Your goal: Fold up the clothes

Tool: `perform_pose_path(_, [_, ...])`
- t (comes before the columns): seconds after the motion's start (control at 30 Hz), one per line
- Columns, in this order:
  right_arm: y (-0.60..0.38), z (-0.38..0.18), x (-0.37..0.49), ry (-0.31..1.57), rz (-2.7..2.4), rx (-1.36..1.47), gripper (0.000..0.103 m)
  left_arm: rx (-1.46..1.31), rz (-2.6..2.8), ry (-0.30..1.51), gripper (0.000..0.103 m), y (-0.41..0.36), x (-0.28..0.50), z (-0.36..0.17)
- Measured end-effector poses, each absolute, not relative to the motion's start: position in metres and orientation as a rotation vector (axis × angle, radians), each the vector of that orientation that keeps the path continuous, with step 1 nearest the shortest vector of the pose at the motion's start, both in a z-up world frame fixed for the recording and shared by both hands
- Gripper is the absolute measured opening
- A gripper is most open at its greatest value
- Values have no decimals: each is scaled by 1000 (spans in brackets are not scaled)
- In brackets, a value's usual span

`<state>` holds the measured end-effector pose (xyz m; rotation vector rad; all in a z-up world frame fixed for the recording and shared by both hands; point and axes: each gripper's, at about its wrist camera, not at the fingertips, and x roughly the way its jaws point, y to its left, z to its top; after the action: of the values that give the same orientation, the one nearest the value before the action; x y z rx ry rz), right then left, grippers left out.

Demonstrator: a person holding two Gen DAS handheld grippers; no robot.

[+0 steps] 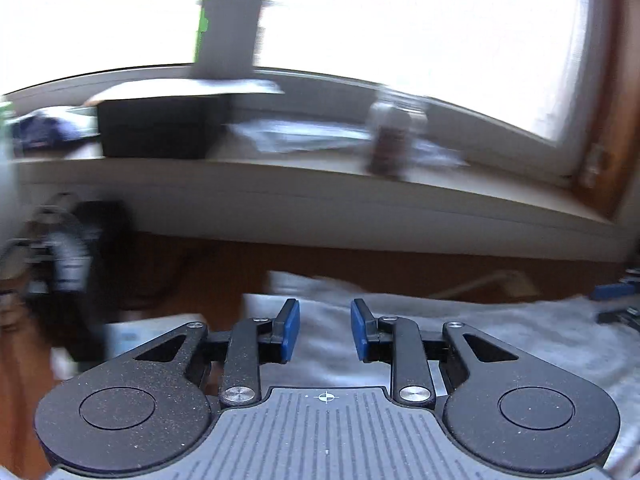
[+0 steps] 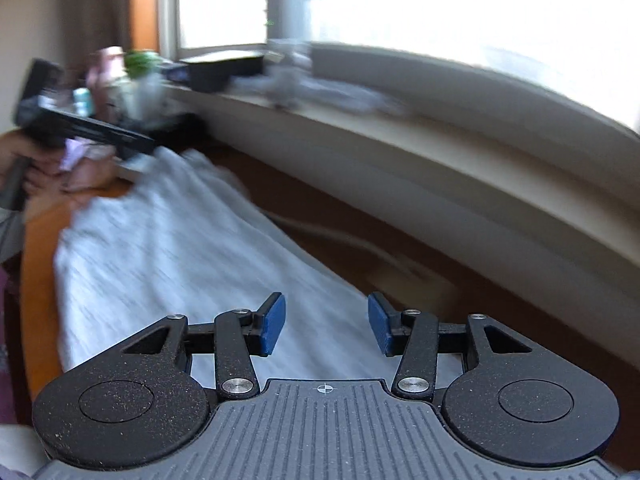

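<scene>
A pale grey garment [image 2: 172, 240] lay spread along the wooden counter [image 2: 38, 264], running lengthwise beside the window sill [image 2: 400, 148]; whether it was laid out in one layer or already doubled over could not be told, since both views were blurred by motion. The right gripper [image 2: 326, 322] hovered over the near end of the garment with its blue fingers [image 2: 274, 324] spread and holding nothing. The left gripper [image 1: 325, 330], held in a hand [image 2: 36, 160] at the far end of the garment from the right gripper, likewise had its fingers [image 1: 290, 330] spread and empty, with cloth beneath them. The likeliest fault, judged from this scene, was a pinch that took only one layer or missed the hem, so that any fold would drag askew; the speed implied by the blur would aggravate this. The garment's edge on the sill side lay near a pale cord [image 2: 340, 240] on the counter, which could be swept along with the cloth. On the sill stood a dark box [image 1: 156, 128] and a jar [image 1: 390, 140], with clutter [image 2: 124, 76] beyond the far end of the garment, all liable to be struck by a raised gripper.
</scene>
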<state>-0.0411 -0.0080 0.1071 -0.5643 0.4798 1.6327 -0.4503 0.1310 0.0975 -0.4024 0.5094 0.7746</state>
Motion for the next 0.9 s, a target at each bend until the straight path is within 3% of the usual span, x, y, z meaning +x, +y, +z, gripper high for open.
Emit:
perform_pose_path(0.47, [-32, 52, 59, 784, 1512, -266, 47, -319, 466, 564, 41, 62, -304, 46])
perform_pose_path(0.5, [-28, 51, 59, 786, 1523, -252, 39, -306, 461, 573, 41, 59, -299, 42])
perform_pose_path(0.57, [-24, 52, 59, 747, 1511, -232, 4, -282, 467, 592, 41, 55, -292, 36])
perform_pose_path(0.6, [-24, 54, 59, 713, 1490, -217, 3, -272, 469, 597, 41, 53, -290, 34])
perform_pose_path(0.67, [-23, 57, 62, 694, 1476, -179, 3, -259, 474, 600, 49, 54, -288, 32])
perform_pose_path(0.73, [-25, 59, 59, 670, 1457, -204, 4, -245, 477, 599, 52, 51, -286, 33])
perform_pose_path(0.83, [-36, 61, 55, 655, 1438, -255, 24, -231, 485, 592, 52, 46, -281, 38])
perform_pose_path(0.87, [-44, 62, 55, 647, 1432, -264, 37, -231, 478, 585, 52, 45, -278, 41])
perform_pose_path(0.9, [-53, 65, 54, 640, 1437, -270, 39, -231, 469, 577, 52, 43, -274, 45])
